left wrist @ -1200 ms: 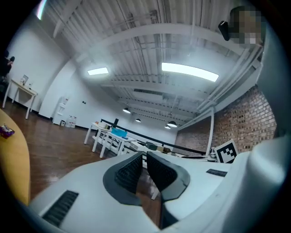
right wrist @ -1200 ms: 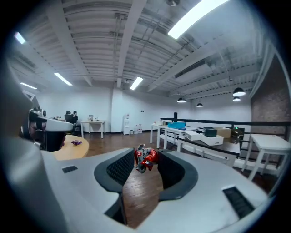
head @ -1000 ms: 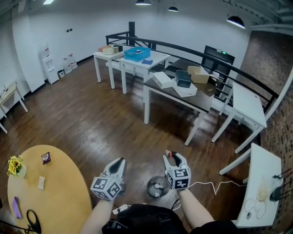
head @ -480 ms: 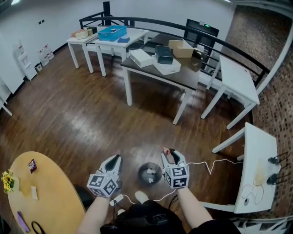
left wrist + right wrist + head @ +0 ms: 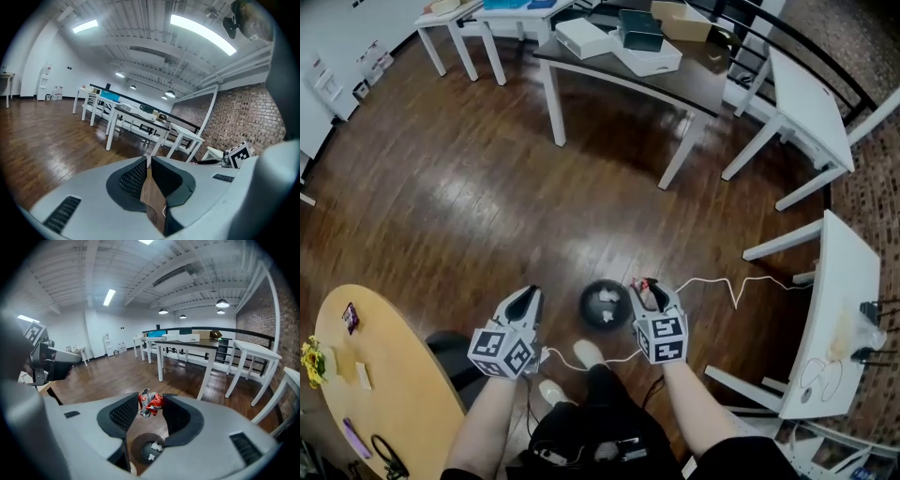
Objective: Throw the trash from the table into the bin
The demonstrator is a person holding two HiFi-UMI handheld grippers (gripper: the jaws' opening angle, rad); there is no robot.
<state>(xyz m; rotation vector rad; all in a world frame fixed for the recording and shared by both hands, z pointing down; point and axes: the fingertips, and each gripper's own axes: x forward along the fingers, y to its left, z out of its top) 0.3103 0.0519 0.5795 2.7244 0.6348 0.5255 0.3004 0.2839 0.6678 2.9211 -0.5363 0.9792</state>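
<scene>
Down on the floor, one dark bin (image 5: pixel 592 317) sits between the two grippers, with two white scraps (image 5: pixel 154 446) lying in it. The right gripper (image 5: pixel 647 292) has its jaws pinching one crumpled red wrapper (image 5: pixel 642 283). In the head view the wrapper hangs just beside the bin's right rim, near the middle of the frame. In the right gripper view the bin's mouth shows directly under it. The left gripper (image 5: pixel 532 293), to the bin's left, has its jaws pressed almost together, a bare sliver between them and nothing in it.

A thin white cable (image 5: pixel 783 281) trails over the boards from the white table (image 5: pixel 834 281) at the right edge towards the right gripper. The person's two white shoes (image 5: pixel 586 353) stand just below the bin. At the lower left is one round yellow table (image 5: pixel 412 394) with five small things spread along its far side. At the top stands one dark table (image 5: pixel 609 75) carrying a few boxes (image 5: pixel 581 37), with more white tables around it.

A second ago the head view reached the far wall and ceiling lamps. Now it tips steeply down and shows mostly floor. The bin, then low in the frame and partly cut off by the person's body, now lies in full view. Both grippers have come lower, and the wrapper is gripped as before.
</scene>
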